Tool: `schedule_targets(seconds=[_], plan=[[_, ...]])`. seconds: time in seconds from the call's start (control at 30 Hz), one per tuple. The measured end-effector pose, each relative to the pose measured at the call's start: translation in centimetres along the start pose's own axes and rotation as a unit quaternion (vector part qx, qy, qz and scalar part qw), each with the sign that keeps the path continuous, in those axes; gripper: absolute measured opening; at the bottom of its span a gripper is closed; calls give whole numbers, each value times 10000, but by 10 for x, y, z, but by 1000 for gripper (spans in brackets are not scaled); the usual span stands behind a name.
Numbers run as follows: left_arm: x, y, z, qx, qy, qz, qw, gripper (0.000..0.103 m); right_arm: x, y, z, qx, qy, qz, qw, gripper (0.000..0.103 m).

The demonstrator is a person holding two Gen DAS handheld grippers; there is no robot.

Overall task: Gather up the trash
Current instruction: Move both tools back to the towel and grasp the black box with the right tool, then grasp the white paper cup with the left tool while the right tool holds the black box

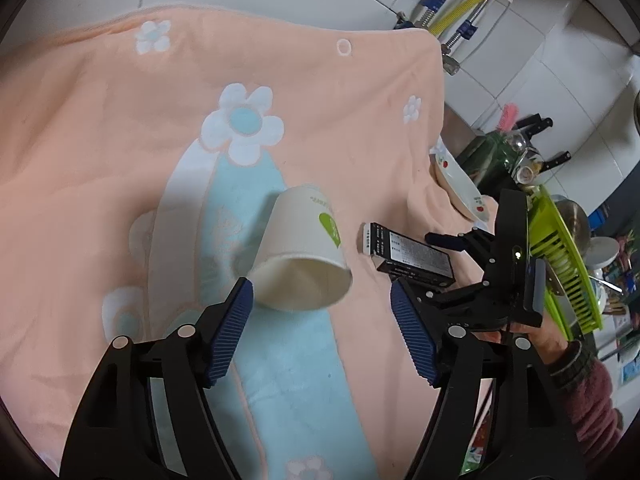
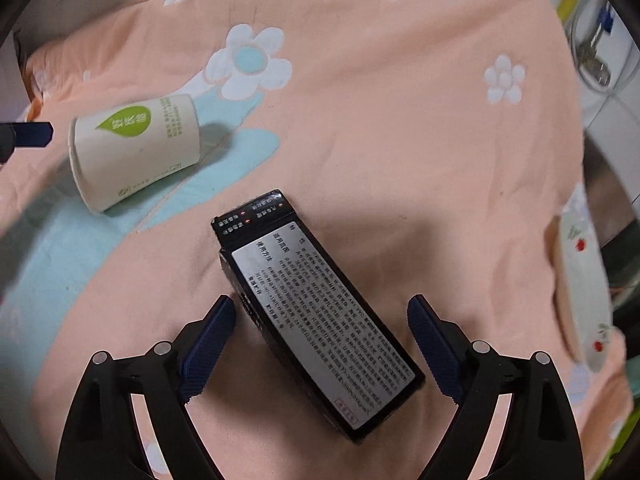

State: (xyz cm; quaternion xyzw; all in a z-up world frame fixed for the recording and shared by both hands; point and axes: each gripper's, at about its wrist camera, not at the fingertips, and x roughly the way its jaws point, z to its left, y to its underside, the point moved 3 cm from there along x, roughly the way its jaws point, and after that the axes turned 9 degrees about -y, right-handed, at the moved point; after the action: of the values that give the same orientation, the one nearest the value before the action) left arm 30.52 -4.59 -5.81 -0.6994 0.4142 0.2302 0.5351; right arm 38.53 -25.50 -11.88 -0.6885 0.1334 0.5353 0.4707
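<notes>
A white paper cup (image 1: 300, 256) with a green leaf logo lies on its side on a peach flowered cloth (image 1: 120, 160), its mouth facing my left gripper (image 1: 322, 292). That gripper is open and empty, its fingers just short of the cup's rim. A black box (image 2: 316, 316) with a silver text label lies flat on the cloth between the fingers of my right gripper (image 2: 322, 312), which is open and not touching it. The cup also shows in the right wrist view (image 2: 136, 152), left of the box. The box shows in the left wrist view (image 1: 412, 256), right of the cup.
A white plate (image 2: 584, 292) with red fruit print leans at the cloth's right edge. Beyond it are a green dish rack (image 1: 560, 256), pots and knives. White tiled wall with pipes (image 1: 460, 12) stands behind the table.
</notes>
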Motion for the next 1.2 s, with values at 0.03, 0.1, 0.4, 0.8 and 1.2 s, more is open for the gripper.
schedule_targets(seconds=[0.03,0.1,0.4,0.8,1.2], plan=[[2,-2,-2,23,19,28,10000,73,0,1,0,6,-40,12,10000,85],[7,-7,-4,47,4,67,10000,75,-1,3,1,55,-186,37,9998,81],[34,-31,-17,402,-243,183,9987,80,-15,17,17,146,-417,50,9990,53],[72,-39,-13,601,-546,490,9955,77,-27,33,31,522,-309,-157,9980,47],[54,-10,-29,767,-379,438,9954,59,-61,66,60,913,83,-560,9942,46]])
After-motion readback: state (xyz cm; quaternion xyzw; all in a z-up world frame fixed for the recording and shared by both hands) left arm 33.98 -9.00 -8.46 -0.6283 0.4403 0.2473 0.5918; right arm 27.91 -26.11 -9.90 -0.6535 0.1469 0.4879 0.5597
